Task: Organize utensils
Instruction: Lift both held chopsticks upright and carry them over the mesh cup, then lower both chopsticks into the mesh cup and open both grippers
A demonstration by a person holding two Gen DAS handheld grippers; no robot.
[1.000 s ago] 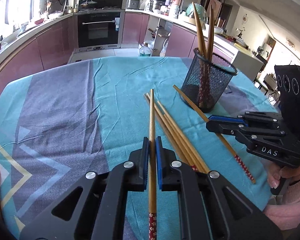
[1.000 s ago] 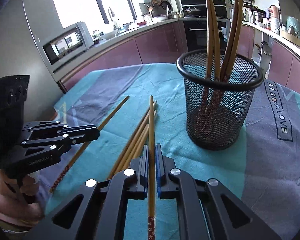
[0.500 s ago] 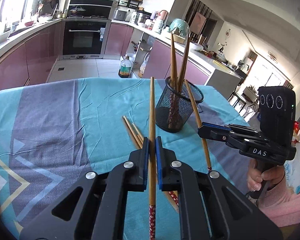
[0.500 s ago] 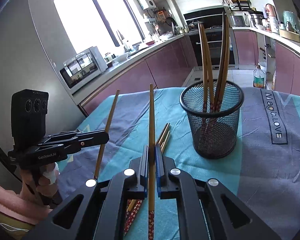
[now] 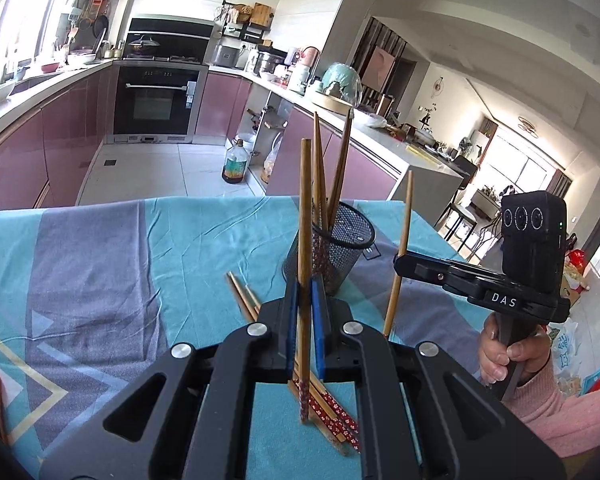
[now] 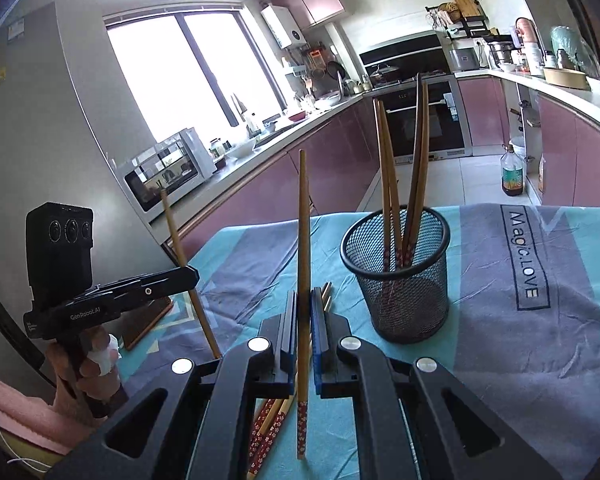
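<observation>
Holding one chopstick in each gripper, I see both sticks lifted clear of the table. My left gripper (image 5: 305, 300) has its blue pads pressed together on a chopstick (image 5: 305, 240), which stands nearly upright in the left wrist view, thin plain end up, red flowered end hanging below the pads. My right gripper (image 6: 304, 312) pinches another chopstick (image 6: 303, 240) the same way, also nearly upright w/ the patterned end down. From the left wrist cam the right gripper (image 5: 404, 261) shows at the right side, held by a hand (image 5: 504, 356) in a pink sleeve, and its stick leans a bit. From the right wrist cam the left gripper (image 6: 188, 276) shows at the left side w/ its own stick tilted, a hand (image 6: 88, 364) under it. Black mesh cup (image 6: 396, 280) stands on the table, to the right of my right gripper and between the two grippers in the left view. Inside it are 4 chopsticks (image 6: 400, 184), leaning apart in two pairs, patterned ends at the bottom. A small bundle of loose chopsticks (image 5: 328, 404) lies flat on the teal and grey tablecloth (image 6: 540, 360), below and just behind my grippers, red ends toward me; how many exactly I cannot tell. Cloth has the text "Magic LOVE" printed on the grey band near the cup. Behind the table is a kitchen w/ pink cabinets.
</observation>
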